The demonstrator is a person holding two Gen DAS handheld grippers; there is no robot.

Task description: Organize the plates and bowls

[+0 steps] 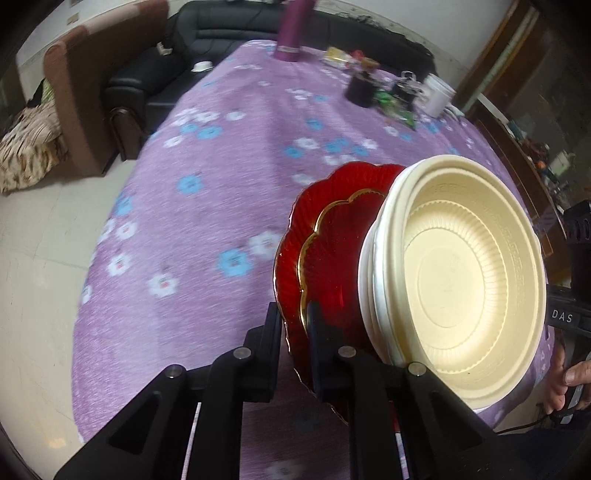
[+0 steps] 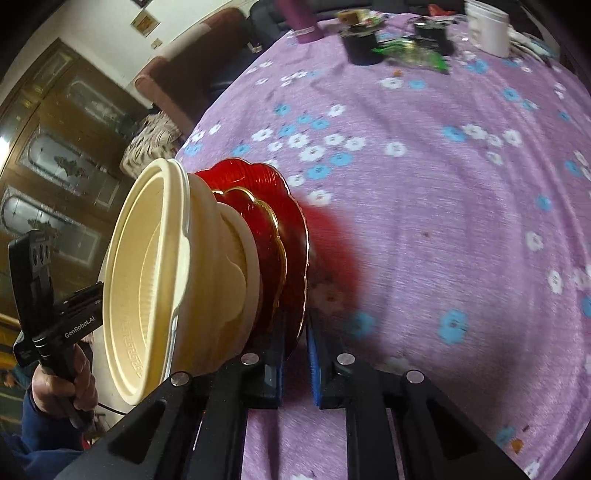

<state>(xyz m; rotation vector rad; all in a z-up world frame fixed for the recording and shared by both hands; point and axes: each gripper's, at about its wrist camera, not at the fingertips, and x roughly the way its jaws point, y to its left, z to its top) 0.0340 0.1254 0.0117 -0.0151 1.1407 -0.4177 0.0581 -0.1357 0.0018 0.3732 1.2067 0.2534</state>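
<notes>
Left wrist view: left gripper (image 1: 293,332) clamped nearly shut on the scalloped rim of the large red plate (image 1: 291,236), one finger on each face of the glass. Right wrist view: right gripper (image 2: 295,341) likewise closed tight on the opposite rim of that plate (image 2: 297,236). Smaller red plate with gold edge (image 1: 332,236) rests on the large one; nested cream bowls (image 1: 458,280) sit on top, seemingly with a white piece underneath. No claw touches the bowls or the small plate. Whole stack appears carried between both claws near the edge of the table with purple floral cloth (image 1: 207,192); whether its underside touches the cloth, cannot tell. Frames are blurred. Risks, as judgement: only the lowest plate is pinched, at thin glossy edges, so a slip at either side would drop everything. If the two hands drift apart, together or out of level, the plate could tilt and the loose bowls slide off. Glass could crack if twisted. Clutter at the far side (purple bottle (image 1: 293,33), white cup (image 1: 437,94)) is well apart, no threat.
</notes>
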